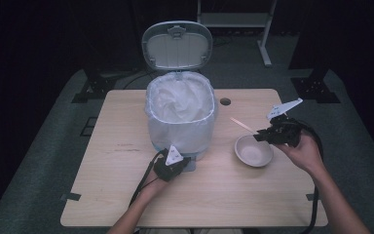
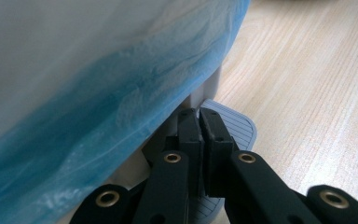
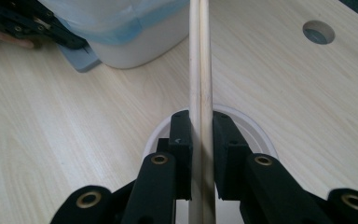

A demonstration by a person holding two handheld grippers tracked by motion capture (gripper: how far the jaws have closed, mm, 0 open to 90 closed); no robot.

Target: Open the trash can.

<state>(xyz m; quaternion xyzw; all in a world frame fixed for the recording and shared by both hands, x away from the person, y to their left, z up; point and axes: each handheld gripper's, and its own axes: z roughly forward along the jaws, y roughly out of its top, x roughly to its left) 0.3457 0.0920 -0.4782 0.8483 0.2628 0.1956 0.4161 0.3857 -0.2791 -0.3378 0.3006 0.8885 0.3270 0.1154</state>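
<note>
From above, a lidded bin (image 1: 180, 114) lined with a white bag is standing at twelve o'clock on the wooden table (image 1: 102, 195). The left gripper (image 1: 179, 164) is pressing at its base. At three o'clock, the right gripper (image 1: 262, 136) is holding chopsticks (image 1: 243, 125) above a bowl (image 1: 253, 151).

In the left gripper view, closed jaws are resting on the grey pedal (image 2: 240, 128).

In the right gripper view, jaws are clamping two chopsticks (image 3: 200, 70), pointing toward twelve o'clock.

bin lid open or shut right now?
Open. In the high view the lid stands upright behind the trash bin, showing the white liner. The left gripper, jaws shut, presses the pedal.
</note>
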